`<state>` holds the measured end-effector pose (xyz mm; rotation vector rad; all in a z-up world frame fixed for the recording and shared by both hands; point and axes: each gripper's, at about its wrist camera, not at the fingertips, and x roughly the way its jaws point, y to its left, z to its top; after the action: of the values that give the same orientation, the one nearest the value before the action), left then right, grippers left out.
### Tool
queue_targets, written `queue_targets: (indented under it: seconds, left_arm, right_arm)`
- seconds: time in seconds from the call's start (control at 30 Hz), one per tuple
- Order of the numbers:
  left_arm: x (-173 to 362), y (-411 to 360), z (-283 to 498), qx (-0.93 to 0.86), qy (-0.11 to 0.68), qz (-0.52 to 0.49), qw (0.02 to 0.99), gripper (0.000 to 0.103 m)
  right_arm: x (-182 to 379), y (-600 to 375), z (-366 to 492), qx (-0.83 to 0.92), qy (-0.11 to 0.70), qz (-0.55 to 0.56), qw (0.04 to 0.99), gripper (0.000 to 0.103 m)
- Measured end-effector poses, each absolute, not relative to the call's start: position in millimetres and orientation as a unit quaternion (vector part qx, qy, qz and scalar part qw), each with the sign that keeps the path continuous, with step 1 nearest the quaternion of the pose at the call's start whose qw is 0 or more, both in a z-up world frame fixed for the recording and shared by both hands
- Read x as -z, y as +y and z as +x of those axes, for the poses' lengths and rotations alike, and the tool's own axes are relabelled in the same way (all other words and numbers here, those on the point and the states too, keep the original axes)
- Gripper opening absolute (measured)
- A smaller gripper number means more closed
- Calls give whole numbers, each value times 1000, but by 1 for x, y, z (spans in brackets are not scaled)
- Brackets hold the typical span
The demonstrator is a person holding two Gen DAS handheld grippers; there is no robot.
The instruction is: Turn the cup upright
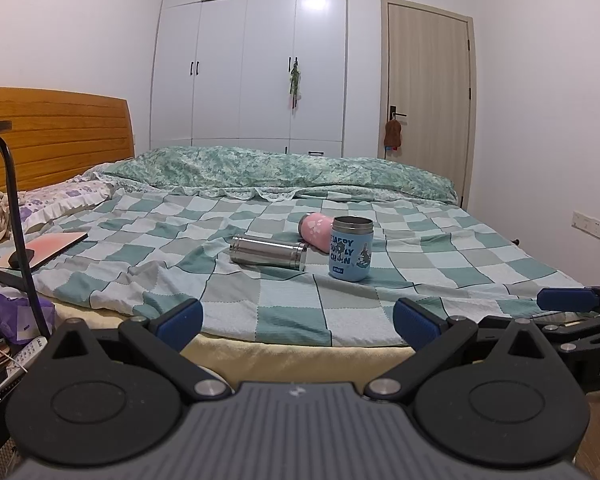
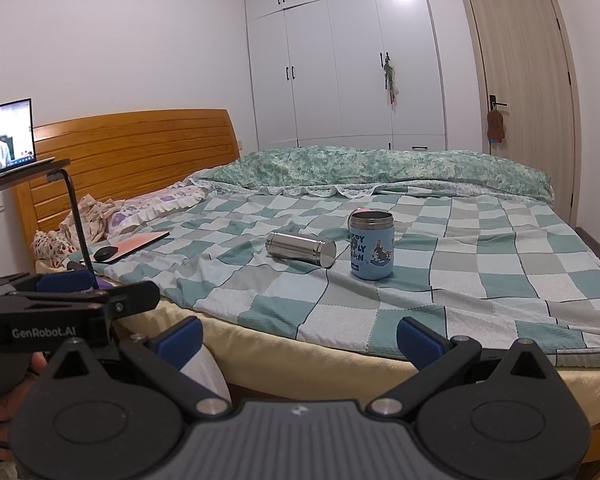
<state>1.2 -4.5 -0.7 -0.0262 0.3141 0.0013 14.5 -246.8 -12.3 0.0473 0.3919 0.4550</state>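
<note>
Steel cup (image 1: 267, 254) on its side, pink cup (image 1: 315, 231) tipped behind, blue cup (image 1: 350, 249) upright on the checked bedspread (image 1: 288, 312).
You are at the approach step: left gripper (image 1: 298, 320) and right gripper (image 2: 300, 338) both hang wide apart, empty, short of the cups. Next, reach in and close across a lying cup's body.

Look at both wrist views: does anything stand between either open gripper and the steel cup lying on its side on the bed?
Nothing visible does. Only bare checked bedspread lies between the left gripper, the right gripper and the steel cup. The upright blue cup stands beside it, close to its end.
</note>
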Motion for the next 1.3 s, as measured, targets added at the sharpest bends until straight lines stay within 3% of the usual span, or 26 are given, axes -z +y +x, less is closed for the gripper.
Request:
queue_targets:
  seconds: [0.67,0.87,1.3]
  left_arm:
    - [-4,2,17,-2,160,-11,987,103]
    - [-20,3,55,-11,121,23,992,103]
    - [-18,10,184,-14,169,-15,985,103]
  right_arm:
    - [9,-261,35,-204,190,33,960,103]
    - [-9,-264,89,-191,178,19,965,103]
    - [-25,-256,230,-215,195,30,956,103]
